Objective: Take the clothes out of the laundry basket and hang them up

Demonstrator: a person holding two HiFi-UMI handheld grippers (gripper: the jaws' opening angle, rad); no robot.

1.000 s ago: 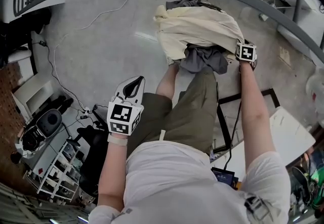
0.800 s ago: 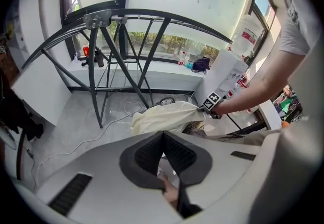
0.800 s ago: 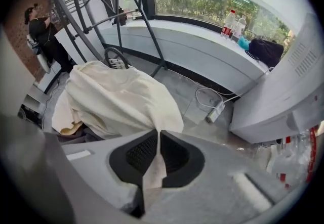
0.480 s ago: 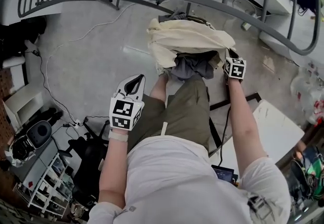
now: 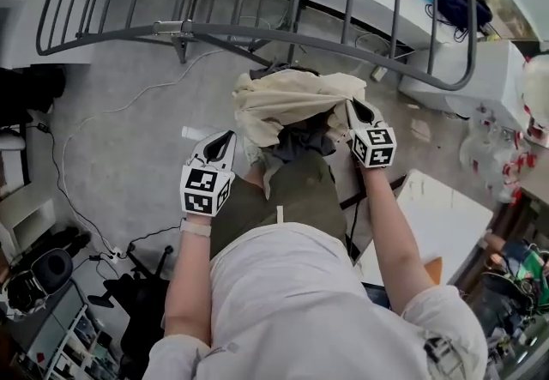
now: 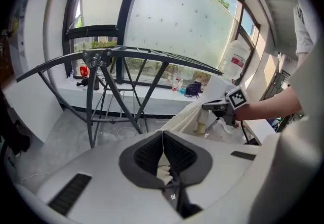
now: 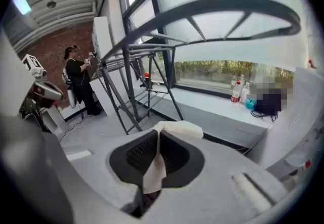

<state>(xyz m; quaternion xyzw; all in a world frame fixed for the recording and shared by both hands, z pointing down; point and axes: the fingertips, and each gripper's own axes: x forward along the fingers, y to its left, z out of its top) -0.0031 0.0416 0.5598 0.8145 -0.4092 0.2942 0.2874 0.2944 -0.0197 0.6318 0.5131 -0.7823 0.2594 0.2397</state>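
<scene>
Over grey floor (image 5: 129, 155), crumpled cream garment (image 5: 292, 99)

No word, brand or number is readable anywhere in my feeds. The only signs are black-and-white square markers. They cover the visible faces of the left marker cube (image 5: 204, 190) on the left gripper (image 5: 225, 140). They also cover the right marker cube (image 5: 375, 147) on the right gripper (image 5: 355, 105). They are coded blocks, with no letters or digits. In the left gripper view, a large jug (image 6: 234, 63) by the window carries a red label, but its print is too small to read. In the right gripper view, the bottles (image 7: 236, 91) on the window ledge (image 7: 212, 99) also have red labels, equally unreadable.
</scene>
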